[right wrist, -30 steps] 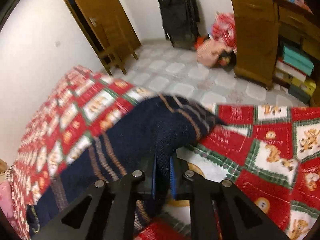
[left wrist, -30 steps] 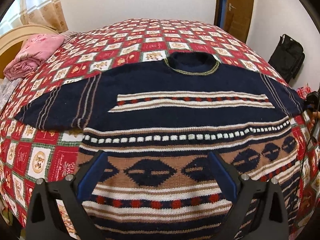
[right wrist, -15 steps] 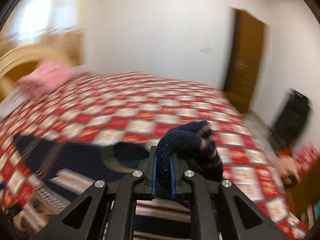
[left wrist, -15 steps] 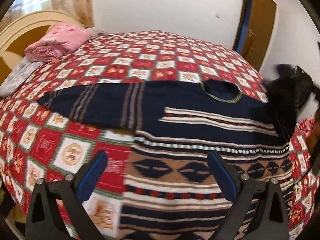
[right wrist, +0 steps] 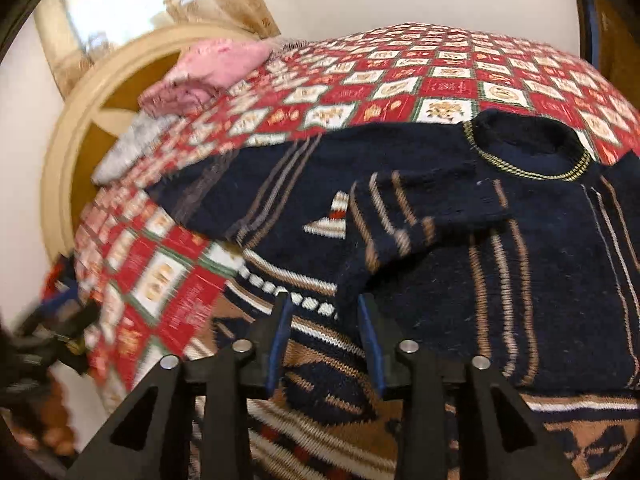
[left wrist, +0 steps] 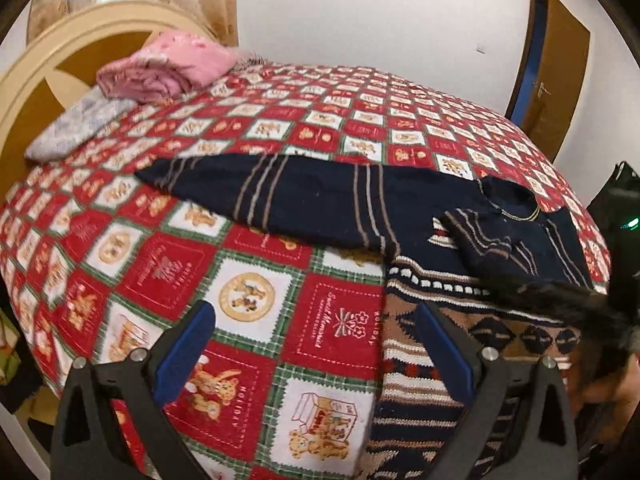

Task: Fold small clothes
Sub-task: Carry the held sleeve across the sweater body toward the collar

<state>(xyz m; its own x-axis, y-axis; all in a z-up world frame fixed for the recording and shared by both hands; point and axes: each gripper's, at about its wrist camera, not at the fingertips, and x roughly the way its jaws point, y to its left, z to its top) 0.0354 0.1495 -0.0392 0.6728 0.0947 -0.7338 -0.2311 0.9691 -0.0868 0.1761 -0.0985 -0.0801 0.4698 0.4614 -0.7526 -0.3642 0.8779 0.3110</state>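
Red-and-white patchwork bedspread (left wrist: 256, 308) covers the whole bed, with a folded pink blanket (left wrist: 168, 66) and a grey pillow (left wrist: 76, 128) up by the curved headboard (left wrist: 52, 72), well away from your work. Your sweater (right wrist: 500, 248) lies flat on the spread, collar (right wrist: 528, 148) toward the far side. One sleeve is folded in across the chest (right wrist: 404, 216); the other sleeve (left wrist: 272, 196) lies stretched straight out over the bedspread.

Your right gripper (right wrist: 324, 336) hangs just over the chest with its jaws partly apart and nothing between them, its right pad close by the edge of the folded sleeve. Your left gripper (left wrist: 316, 352) is spread wide and empty, hovering over bare bedspread just beside the sweater's hem side.

Watch three things. That folded sleeve looks lumpy and sits askew; if you drag your right fingers (right wrist: 370, 340) across it as you pull away, the loose knit could catch on a pad and the fold would come undone. The outstretched sleeve is the likely next target, and if you pinch too deep you may gather the bedspread with it and lift both. Grab it mid-length and not near the cuff, and the heavy knit will probably sag and land crooked. A dark blurred shape (left wrist: 560, 300) also crosses the left camera's right side; I cannot tell what it is, so check that it will not snag.
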